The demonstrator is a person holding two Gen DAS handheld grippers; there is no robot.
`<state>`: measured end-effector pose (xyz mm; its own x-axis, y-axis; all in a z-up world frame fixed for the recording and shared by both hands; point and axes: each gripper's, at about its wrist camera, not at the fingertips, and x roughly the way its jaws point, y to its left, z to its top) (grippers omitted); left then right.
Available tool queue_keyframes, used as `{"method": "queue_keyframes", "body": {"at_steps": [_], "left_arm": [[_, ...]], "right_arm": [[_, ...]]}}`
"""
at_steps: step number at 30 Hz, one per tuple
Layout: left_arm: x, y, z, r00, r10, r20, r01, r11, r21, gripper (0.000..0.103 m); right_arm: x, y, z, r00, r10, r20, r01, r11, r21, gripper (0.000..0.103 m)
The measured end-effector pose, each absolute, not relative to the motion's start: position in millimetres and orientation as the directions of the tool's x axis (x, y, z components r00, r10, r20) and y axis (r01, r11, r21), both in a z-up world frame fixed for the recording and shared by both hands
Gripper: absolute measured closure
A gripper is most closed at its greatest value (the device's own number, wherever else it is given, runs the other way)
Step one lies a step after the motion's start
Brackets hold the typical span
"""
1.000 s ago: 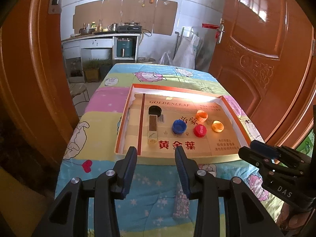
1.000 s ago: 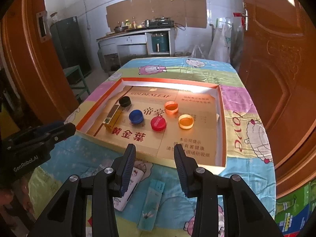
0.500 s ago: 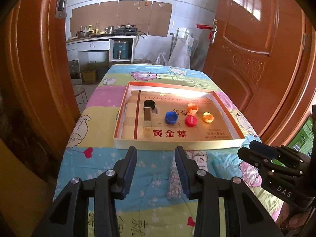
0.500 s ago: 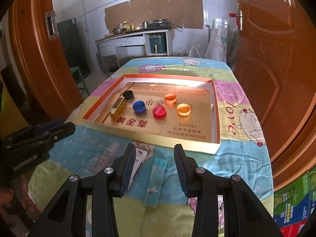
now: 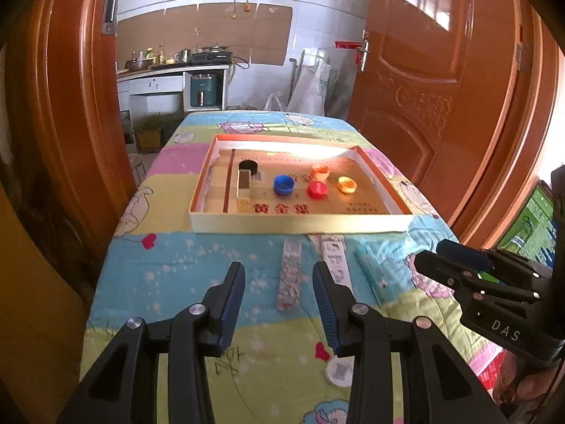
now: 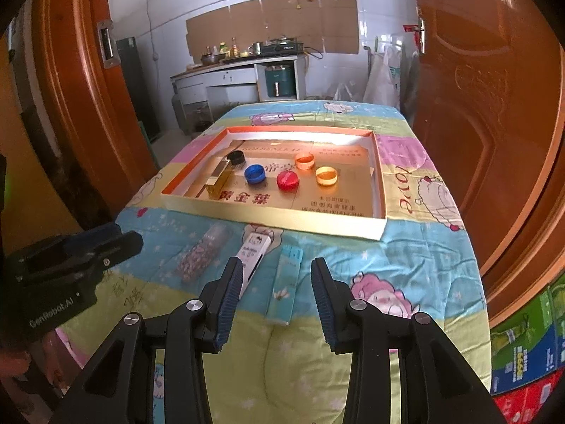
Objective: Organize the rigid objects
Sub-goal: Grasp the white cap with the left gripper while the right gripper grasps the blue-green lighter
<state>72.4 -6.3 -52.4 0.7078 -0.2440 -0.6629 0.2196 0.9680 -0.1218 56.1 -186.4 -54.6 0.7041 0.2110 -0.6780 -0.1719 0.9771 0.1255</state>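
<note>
A shallow cardboard tray (image 5: 300, 227) (image 6: 272, 223) lies on the quilt-covered table. In it sit a black cap (image 5: 248, 166), a blue cap (image 5: 283, 184), a red cap (image 5: 317, 189), two orange caps (image 5: 320, 171) (image 5: 347, 184) and a small gold box (image 5: 244, 190). In front of the tray lie a speckled flat pack (image 5: 289, 279) (image 6: 203, 256), a white pack (image 5: 335, 258) (image 6: 252, 254) and a pale blue pack (image 6: 286, 282). My left gripper (image 5: 279, 282) is open and empty, above the near quilt. My right gripper (image 6: 276, 279) is open and empty over the blue pack.
A round white disc (image 5: 339, 371) lies near the quilt's front. Wooden doors stand close on both sides (image 5: 441, 88) (image 5: 70, 106). A kitchen counter (image 5: 176, 70) is beyond the table's far end. Coloured cartons (image 6: 529, 346) sit on the floor at the right.
Both grippers have drawn back from the tray toward the near end of the table. The packs in front of the tray have come into fuller view. Both stay open.
</note>
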Motion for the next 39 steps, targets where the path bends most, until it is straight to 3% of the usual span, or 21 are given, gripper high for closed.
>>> {"method": "queue_keyframes", "body": {"at_steps": [17,31,34,39], "left_arm": [[25.7,-39.5,-92.0,0.635,-0.347,-0.690,0.365,0.922,-0.128,0.063],[25.8,-52.7,-124.2,0.607,-0.321,-0.727,0.375,0.922,-0.094,0.063],[26.7,-51.4,-125.8,0.615,-0.316,-0.723,0.373,0.924,-0.087,0.073],[27.9,-43.5,-122.9,0.636,-0.314,-0.705,0.361,0.929,-0.088,0.073]], "right_arm": [[27.3,-185.3,-60.1,0.704,0.193,-0.683,-0.150,0.981,0.123,0.062],[29.9,-189.7,-71.6,0.686,0.184,-0.704,-0.133,0.983,0.127,0.061],[38.4,-189.2,-79.7,0.672,0.177,-0.719,-0.126,0.984,0.124,0.062],[63.2,-185.3,-95.5,0.641,0.147,-0.753,-0.103,0.989,0.106,0.062]]}}
